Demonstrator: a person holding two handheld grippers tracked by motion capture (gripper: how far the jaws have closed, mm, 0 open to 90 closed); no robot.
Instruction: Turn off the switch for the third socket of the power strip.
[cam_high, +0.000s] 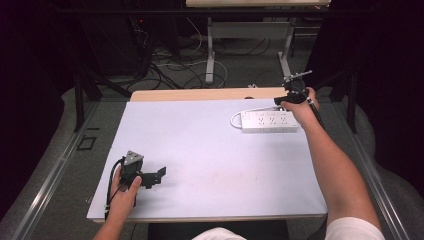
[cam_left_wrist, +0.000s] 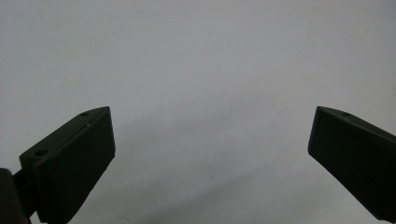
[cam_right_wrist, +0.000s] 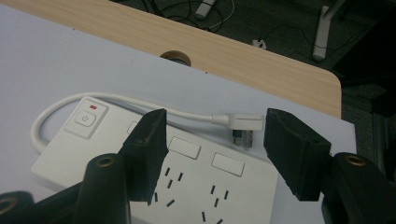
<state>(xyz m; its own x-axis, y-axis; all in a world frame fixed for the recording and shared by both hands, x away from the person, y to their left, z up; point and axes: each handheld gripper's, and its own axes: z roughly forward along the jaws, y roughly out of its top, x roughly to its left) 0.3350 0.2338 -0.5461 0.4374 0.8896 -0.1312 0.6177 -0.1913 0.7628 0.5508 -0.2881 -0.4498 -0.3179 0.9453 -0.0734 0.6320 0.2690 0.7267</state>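
A power strip (cam_high: 269, 121) lay on the sheet (cam_high: 200, 150) covering the table (cam_high: 200, 94), toward its far right corner. The strip's cable (cam_high: 237, 116) looped out from its left end and ran along its far side to the plug (cam_right_wrist: 243, 125), which lay just behind the strip near its right end. The right gripper (cam_high: 295, 97) stood over the strip's far right end, jaws apart, the plug beyond them. The left gripper (cam_high: 150, 177) sat near the front left, well apart from the strip.
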